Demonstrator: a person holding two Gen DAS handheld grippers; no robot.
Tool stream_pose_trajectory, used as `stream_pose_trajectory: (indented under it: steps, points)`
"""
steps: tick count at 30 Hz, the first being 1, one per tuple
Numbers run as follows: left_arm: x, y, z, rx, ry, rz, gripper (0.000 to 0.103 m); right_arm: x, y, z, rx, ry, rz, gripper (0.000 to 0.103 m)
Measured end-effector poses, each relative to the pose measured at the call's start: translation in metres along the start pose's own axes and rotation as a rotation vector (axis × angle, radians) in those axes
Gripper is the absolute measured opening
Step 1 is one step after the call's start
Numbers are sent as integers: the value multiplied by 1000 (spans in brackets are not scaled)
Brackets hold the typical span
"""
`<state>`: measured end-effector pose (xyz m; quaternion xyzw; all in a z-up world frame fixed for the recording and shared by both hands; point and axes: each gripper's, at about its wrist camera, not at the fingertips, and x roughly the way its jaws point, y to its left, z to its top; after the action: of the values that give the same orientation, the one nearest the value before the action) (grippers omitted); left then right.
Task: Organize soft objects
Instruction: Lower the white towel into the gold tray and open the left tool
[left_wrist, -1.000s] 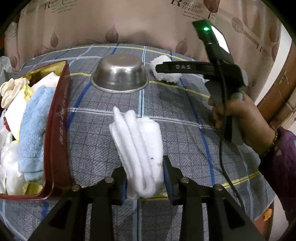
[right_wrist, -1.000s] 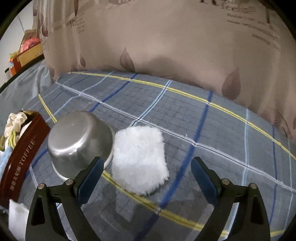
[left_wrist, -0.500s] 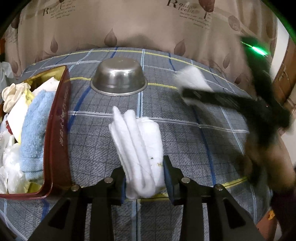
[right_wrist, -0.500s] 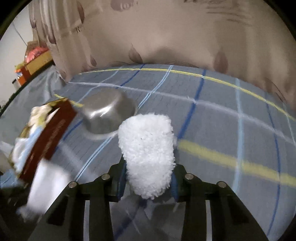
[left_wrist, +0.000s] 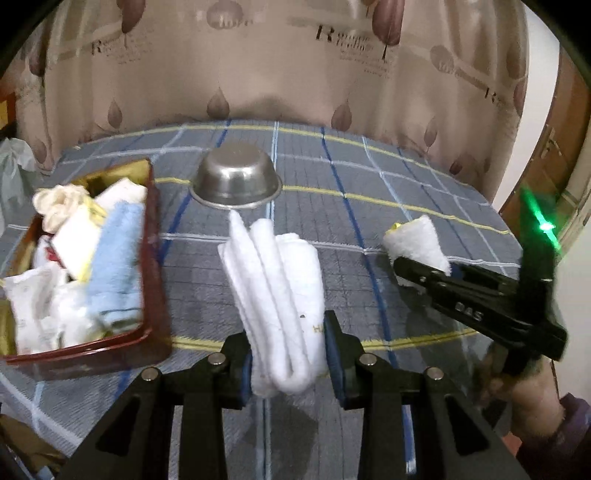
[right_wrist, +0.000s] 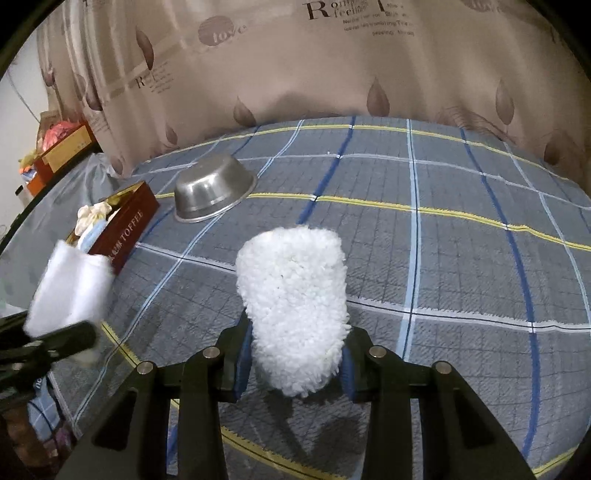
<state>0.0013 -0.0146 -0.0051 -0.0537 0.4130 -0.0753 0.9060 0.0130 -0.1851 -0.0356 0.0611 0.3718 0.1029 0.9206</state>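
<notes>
Surface: a checked blue cloth (left_wrist: 388, 221) is spread before a leaf-print curtain (right_wrist: 332, 74).
Bowls: one steel bowl (left_wrist: 236, 181), upturned.
Boxes: one red toffee tin (left_wrist: 147, 295), filled with a blue towel (left_wrist: 114, 266) and pale cloths.
Left gripper (left_wrist: 288, 354): fingers clenched on the folded white towel (left_wrist: 277, 280), lifted.
Right gripper (right_wrist: 295, 365): fingers clamped on the fluffy white pad (right_wrist: 291, 299), off the cloth.
</notes>
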Motion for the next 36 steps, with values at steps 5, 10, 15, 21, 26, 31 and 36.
stream_pose_trajectory:
  steps: [5,10,15,21,26,31,36]
  points:
    - [-36,18,-7,-41,-22,-3,32,1,1,-1,-3,5,-26,35]
    - [-78,58,-16,-102,-62,51,32,5,0,-1,-2,16,-39,36]
    - [-100,104,-13,-170,-92,133,32,8,1,-1,-11,32,-49,36]
    - [-113,145,-8,-258,-133,181,32,10,1,-1,-14,43,-61,36]
    - [-106,153,2,-241,-130,181,32,12,2,-1,-27,55,-67,37]
    - [-91,161,17,-223,-129,165,32,12,2,0,-27,56,-67,37]
    - [-68,185,33,-241,-92,159,32,12,1,-1,-24,60,-64,37]
